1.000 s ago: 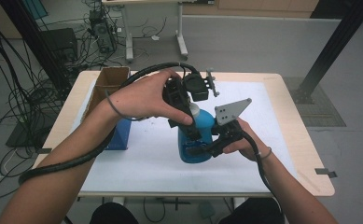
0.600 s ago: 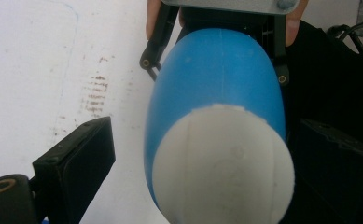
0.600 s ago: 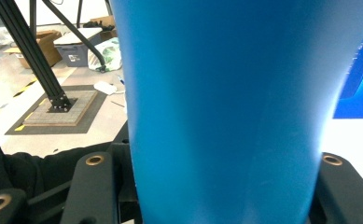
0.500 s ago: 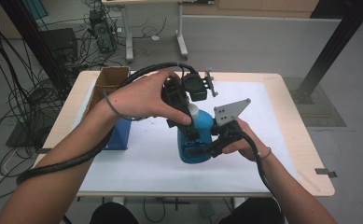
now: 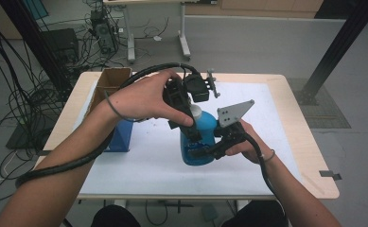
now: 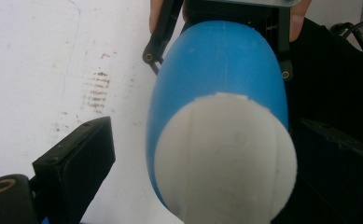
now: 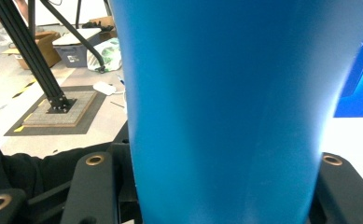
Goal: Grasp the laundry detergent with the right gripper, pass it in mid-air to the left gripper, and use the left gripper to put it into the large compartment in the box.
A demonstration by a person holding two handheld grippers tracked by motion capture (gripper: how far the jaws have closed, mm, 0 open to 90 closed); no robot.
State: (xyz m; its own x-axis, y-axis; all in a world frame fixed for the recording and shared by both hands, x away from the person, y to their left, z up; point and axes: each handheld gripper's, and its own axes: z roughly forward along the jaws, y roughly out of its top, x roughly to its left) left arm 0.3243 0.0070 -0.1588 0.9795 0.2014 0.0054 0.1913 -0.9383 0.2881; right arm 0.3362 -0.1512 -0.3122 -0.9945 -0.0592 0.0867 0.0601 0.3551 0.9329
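A blue bottle with a white cap stands upright on the white table cover. My right gripper comes in from the right and is shut on the bottle's lower body, one jaw on each side. My left gripper reaches down from above with its jaws on either side of the cap. In the left gripper view a gap shows between the left jaw and the cap, so this gripper is open. The bottle's label is partly hidden by the right gripper.
A blue box stands at the left of the cover, with an open cardboard box behind it. The wooden table edge runs along the right. Cables and desk legs lie on the floor beyond.
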